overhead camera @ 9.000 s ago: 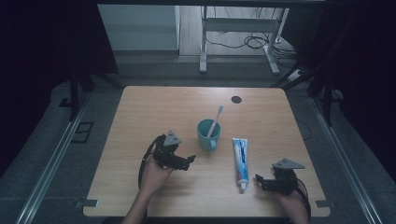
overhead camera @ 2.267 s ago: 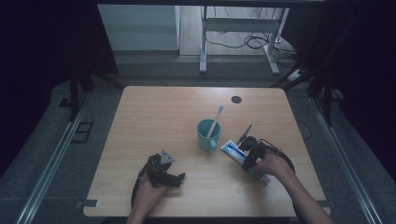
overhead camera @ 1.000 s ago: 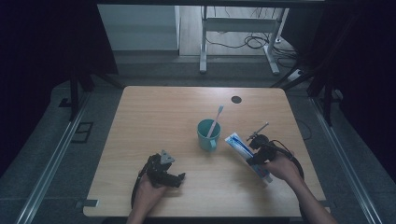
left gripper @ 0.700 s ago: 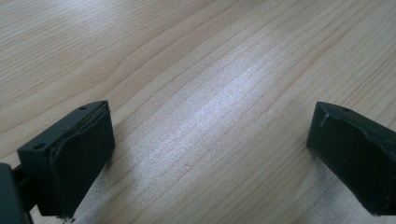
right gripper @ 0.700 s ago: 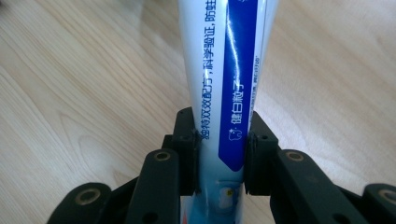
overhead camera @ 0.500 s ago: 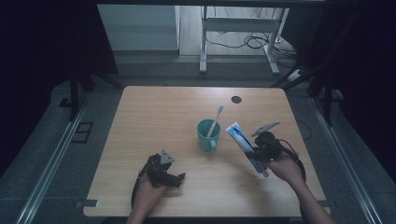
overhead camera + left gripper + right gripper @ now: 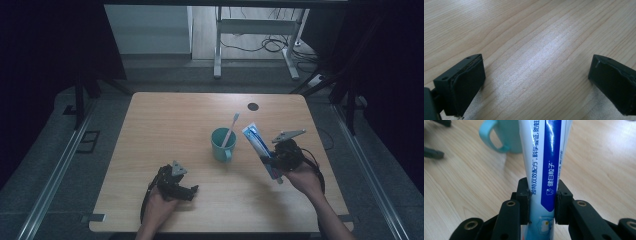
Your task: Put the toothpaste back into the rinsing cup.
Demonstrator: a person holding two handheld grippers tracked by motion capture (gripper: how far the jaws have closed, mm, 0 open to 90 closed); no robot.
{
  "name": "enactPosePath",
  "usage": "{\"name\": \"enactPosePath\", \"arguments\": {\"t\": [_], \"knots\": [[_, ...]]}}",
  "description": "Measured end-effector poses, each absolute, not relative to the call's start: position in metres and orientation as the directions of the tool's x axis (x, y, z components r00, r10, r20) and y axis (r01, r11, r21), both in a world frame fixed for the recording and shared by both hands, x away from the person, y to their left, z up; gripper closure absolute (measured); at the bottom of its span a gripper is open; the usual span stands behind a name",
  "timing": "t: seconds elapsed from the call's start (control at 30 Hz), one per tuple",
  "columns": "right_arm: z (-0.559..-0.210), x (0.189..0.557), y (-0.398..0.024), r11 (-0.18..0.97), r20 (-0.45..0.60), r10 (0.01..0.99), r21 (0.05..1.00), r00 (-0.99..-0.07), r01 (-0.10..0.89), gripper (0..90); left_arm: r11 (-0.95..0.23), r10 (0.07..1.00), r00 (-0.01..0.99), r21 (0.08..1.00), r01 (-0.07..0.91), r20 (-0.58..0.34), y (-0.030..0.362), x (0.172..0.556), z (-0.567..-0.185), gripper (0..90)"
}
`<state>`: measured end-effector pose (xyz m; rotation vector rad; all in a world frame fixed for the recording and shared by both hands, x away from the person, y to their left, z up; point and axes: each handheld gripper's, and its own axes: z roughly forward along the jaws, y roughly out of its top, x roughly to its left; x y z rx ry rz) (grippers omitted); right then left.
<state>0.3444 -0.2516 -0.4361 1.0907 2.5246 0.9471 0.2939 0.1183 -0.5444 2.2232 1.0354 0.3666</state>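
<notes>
The right gripper point(image 7: 270, 162) is clamping a soft, light white-and-blue plastic toothpaste tube point(image 7: 258, 148) near its firmer cap end, above the wooden table's point(image 7: 165, 120) right edge, while the left gripper point(image 7: 192, 191) is resting, jaws apart.

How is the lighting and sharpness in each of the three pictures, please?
High view: dim, dark surroundings, table evenly lit. Left gripper view: soft glare on the wood between the fingers. Right gripper view: toothpaste tube print sharp, cup behind slightly soft.
</notes>
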Motion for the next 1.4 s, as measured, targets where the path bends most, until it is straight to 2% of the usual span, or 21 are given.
{"name": "enactPosePath", "arguments": {"t": [0.5,1.4], "knots": [[-0.421,0.350,-0.236,0.431,0.049,0.719,0.751,-0.694,0.500,70.9,-0.479,0.760,0.649,0.660,0.579,-0.018,0.118,0.294,-0.544,1.0],[-0.398,0.372,-0.205,0.330,0.093,0.699,0.837,-0.709,0.435,71.0,-0.487,0.750,0.661,0.661,0.571,-0.019,0.118,0.294,-0.544,1.1]]}}
